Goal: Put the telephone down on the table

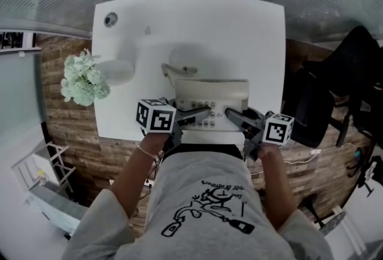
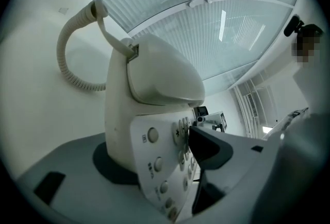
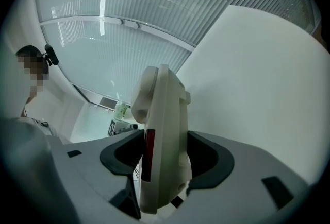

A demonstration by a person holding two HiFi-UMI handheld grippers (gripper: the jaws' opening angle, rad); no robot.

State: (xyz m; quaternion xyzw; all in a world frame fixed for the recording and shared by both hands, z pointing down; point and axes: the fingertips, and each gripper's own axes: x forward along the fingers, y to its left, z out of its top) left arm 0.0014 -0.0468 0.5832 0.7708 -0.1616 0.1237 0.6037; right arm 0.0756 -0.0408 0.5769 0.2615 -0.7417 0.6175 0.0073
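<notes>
The left gripper (image 1: 200, 114) clasps the keypad end of the telephone (image 1: 210, 92), a pad on each face. The right gripper (image 1: 234, 115) clamps the other end edge-on. The telephone sits between them at the near edge of the table (image 1: 239, 31), its coiled cord (image 1: 173, 70) lying toward the table's middle.

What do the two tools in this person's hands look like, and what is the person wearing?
The left gripper and right gripper are grey bodies ending in dark scooped pads, each with a white cube of black square markers. The person wears a grey T-shirt with a black print and a thin bracelet.
</notes>
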